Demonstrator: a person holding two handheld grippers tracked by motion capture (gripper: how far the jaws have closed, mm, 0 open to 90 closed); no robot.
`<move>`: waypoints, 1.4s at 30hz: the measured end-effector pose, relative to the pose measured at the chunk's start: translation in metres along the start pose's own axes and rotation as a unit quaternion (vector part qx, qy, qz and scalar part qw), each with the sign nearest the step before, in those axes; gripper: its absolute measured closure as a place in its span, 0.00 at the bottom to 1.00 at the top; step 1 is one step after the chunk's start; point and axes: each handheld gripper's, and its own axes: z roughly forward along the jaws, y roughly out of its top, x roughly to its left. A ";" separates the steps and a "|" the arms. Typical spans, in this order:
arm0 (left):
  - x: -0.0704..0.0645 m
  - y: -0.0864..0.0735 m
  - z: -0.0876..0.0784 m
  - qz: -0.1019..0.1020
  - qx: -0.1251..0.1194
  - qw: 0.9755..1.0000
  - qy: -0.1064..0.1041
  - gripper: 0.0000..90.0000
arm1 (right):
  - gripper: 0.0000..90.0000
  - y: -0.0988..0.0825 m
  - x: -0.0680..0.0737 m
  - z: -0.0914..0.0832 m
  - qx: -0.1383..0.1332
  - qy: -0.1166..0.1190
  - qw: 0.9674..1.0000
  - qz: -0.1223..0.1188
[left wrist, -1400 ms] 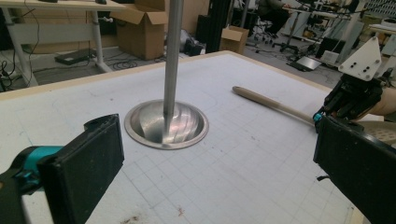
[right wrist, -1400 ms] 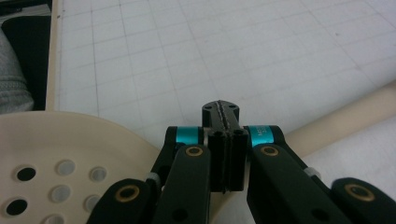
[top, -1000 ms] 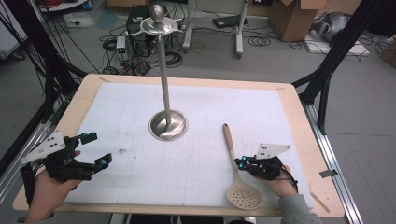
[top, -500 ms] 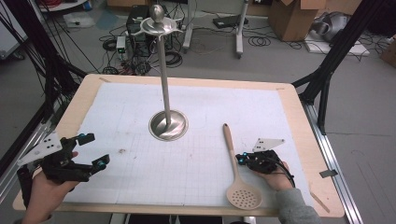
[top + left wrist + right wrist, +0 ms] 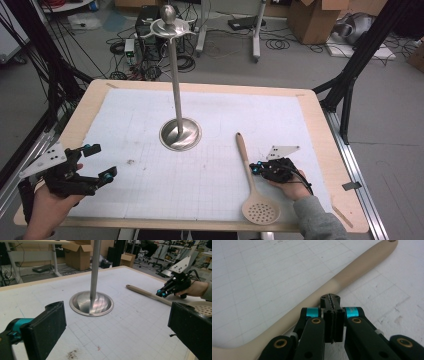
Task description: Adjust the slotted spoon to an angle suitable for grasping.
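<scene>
Right now your right gripper (image 5: 256, 168) had its jaws pressed fully together with nothing between them; in the right gripper view the closed tips (image 5: 333, 300) sat just at the handle of the slotted spoon (image 5: 317, 300), whether touching it or a hair short of it could not be told. Your left gripper (image 5: 95, 161) stood wide open and empty near the table's (image 5: 320, 125) left front corner, its two black pads (image 5: 47, 326) well apart, aimed toward the metal stand (image 5: 179, 131).

Compared with a second before, your right gripper had crept a little forward along the handle, away from the spoon's bowl, while the spoon itself lay in the same place. Your left gripper had barely shifted, and its jaws were as wide as before.

The spoon was beige, with a long straight handle ending in a small hanging hole and a round bowl pierced with many small holes. It lay flat on the white gridded mat (image 5: 210, 175), to the right of the stand's round base, handle pointing away from you and bowl near the front edge.
</scene>
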 end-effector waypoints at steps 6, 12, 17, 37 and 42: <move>0.000 -0.001 -0.001 -0.001 0.000 1.000 0.000 0.02 | 1.00 0.007 0.000 0.006 0.008 0.002 1.000 -0.020; 0.001 -0.002 -0.002 -0.002 0.002 1.000 0.002 0.02 | 1.00 0.010 -0.002 0.009 0.011 0.010 1.000 -0.027; 0.001 -0.002 -0.003 -0.002 0.001 1.000 0.003 0.02 | 1.00 0.013 -0.001 0.012 0.013 0.017 0.999 -0.034; 0.001 -0.002 -0.005 -0.003 0.001 1.000 0.004 0.02 | 1.00 0.033 0.013 0.032 0.020 0.067 0.994 -0.089; 0.001 -0.002 -0.007 -0.006 0.000 1.000 0.005 0.02 | 1.00 0.036 0.016 0.035 0.025 0.079 0.991 -0.106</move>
